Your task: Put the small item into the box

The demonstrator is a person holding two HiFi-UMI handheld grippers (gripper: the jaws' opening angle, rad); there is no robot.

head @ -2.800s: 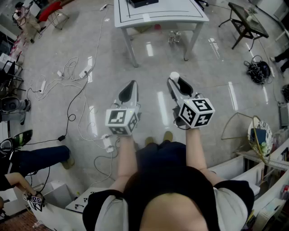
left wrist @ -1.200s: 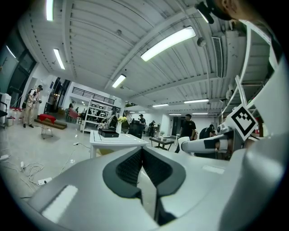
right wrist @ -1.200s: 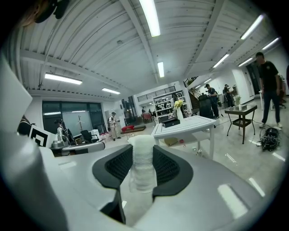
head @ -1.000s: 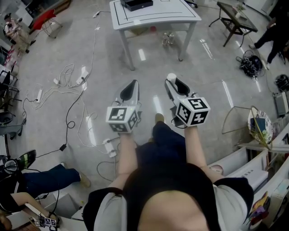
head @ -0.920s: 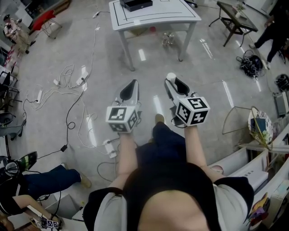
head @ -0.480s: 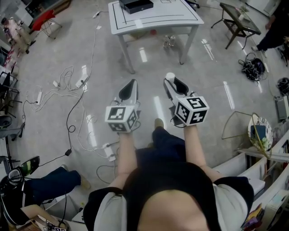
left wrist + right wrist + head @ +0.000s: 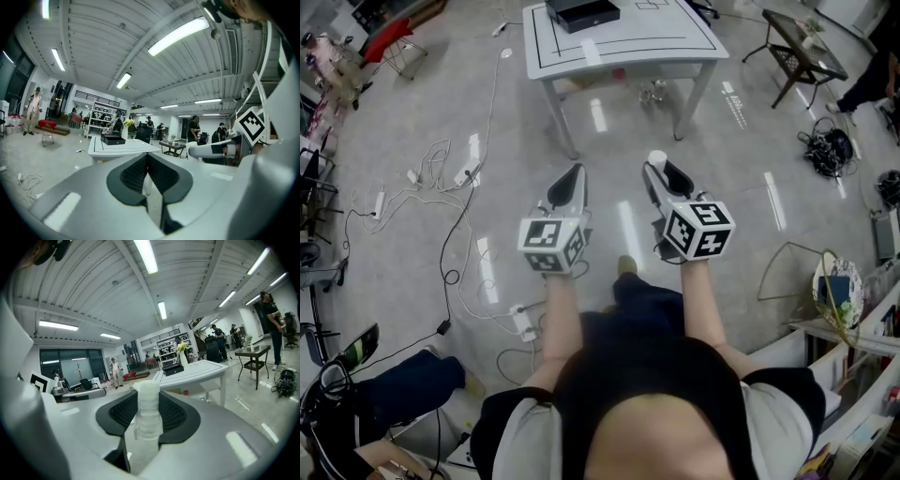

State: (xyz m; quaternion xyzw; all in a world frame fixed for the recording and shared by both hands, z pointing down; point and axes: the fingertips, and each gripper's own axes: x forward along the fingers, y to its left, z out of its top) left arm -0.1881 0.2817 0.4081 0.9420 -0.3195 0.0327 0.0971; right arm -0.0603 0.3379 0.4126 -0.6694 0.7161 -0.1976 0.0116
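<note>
Table (image 7: 628, 54) nearer now; right hand-held gripper (image 7: 660, 172) grips white roll (image 7: 148, 408), left hand-held gripper (image 7: 571, 176) clenched.

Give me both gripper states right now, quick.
Left gripper: closed, nothing between its jaws.
Right gripper: closed on the small white roll, which stands upright between the pads.

Two tongs, left tongs (image 7: 570, 178) and right tongs (image 7: 664, 172), one small white item (image 7: 657, 157), one white table (image 7: 628, 52), one black box (image 7: 581, 12)

The box (image 7: 581, 13) sits on the counter (image 7: 628, 47), well ahead of the left gripper (image 7: 571, 174) and right gripper (image 7: 658, 171); the small item (image 7: 657, 157) stands between the right one's jaws
</note>
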